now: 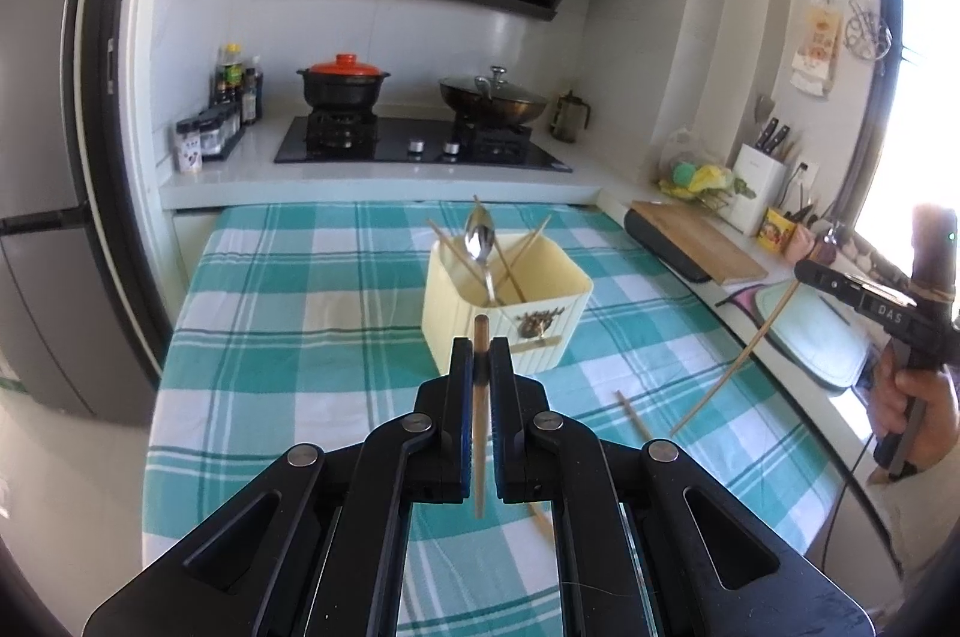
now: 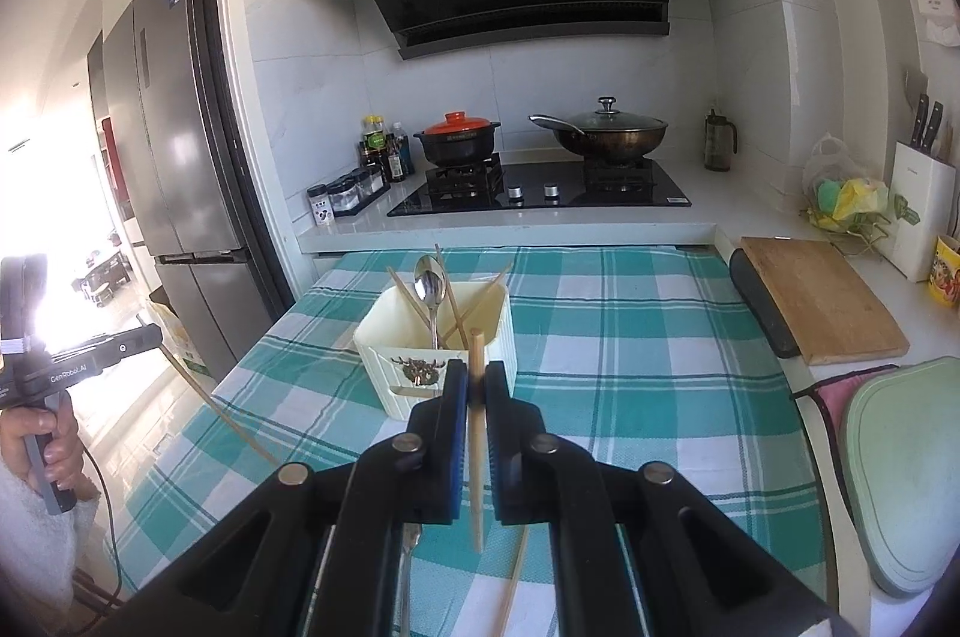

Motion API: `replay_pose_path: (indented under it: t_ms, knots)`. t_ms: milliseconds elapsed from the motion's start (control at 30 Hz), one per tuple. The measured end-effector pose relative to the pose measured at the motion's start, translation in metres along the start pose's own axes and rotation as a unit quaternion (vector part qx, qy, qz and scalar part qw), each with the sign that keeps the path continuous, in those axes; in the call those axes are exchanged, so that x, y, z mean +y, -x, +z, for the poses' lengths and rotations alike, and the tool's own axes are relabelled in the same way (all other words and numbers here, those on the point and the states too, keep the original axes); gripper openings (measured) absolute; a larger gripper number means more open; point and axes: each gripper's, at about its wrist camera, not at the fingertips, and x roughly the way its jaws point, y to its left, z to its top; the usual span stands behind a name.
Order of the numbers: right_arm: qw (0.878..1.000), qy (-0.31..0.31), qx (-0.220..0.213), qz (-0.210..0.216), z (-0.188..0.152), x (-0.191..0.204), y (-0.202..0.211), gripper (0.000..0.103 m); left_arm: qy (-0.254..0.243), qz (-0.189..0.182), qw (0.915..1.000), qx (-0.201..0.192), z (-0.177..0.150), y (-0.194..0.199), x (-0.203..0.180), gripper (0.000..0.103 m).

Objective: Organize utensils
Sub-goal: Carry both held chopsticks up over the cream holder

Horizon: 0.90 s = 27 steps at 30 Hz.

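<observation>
A cream utensil holder point(image 1: 510, 313) point(image 2: 438, 355) stands on the checked tablecloth with a metal spoon point(image 1: 480, 235) point(image 2: 429, 283) and several chopsticks in it. My left gripper point(image 1: 480, 352) is shut on a wooden chopstick point(image 1: 480, 415), held upright just in front of the holder. My right gripper point(image 2: 476, 373) is shut on another chopstick point(image 2: 476, 433), also upright in front of the holder. The right gripper also shows in the left wrist view point(image 1: 801, 271) and the left one in the right wrist view point(image 2: 157, 334). Loose chopsticks point(image 1: 633, 415) point(image 2: 513, 583) and a metal utensil handle point(image 2: 408, 565) lie on the cloth.
The table with the teal checked cloth point(image 1: 288, 313) point(image 2: 630, 337) meets a counter with a gas hob point(image 2: 540, 193), a clay pot point(image 2: 459, 138) and a wok point(image 2: 606, 132). A wooden cutting board point(image 2: 822, 295), a knife block point(image 2: 918, 205) and a green board point(image 2: 900, 475) are on the right. A fridge point(image 2: 174, 156) stands left.
</observation>
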Motion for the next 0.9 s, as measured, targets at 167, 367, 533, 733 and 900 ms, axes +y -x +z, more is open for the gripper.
replay_pose_path:
  t_ms: [167, 367, 533, 733, 900]
  knots:
    - [1.0, 0.003, 0.001, -0.001, 0.006, 0.0, -0.006, 0.006, -0.001, 0.003, 1.0, 0.002, 0.002, -0.002, 0.002, 0.003]
    - [1.0, 0.006, -0.007, -0.002, 0.024, 0.001, -0.018, 0.006, 0.004, -0.002, 0.9999, -0.013, 0.026, 0.003, 0.004, 0.003]
    - [0.999, 0.01, -0.046, -0.002, 0.057, 0.007, -0.028, 0.006, 0.013, 0.002, 0.9973, -0.072, 0.071, 0.006, 0.002, 0.003]
    - [0.993, -0.002, -0.114, 0.01, 0.098, 0.016, -0.051, 0.006, 0.028, 0.015, 0.9902, -0.136, 0.12, -0.026, -0.004, 0.003]
    - [0.994, 0.006, -0.106, 0.015, 0.112, 0.024, -0.101, 0.006, 0.033, 0.024, 0.9947, -0.094, 0.134, -0.088, -0.005, 0.003]
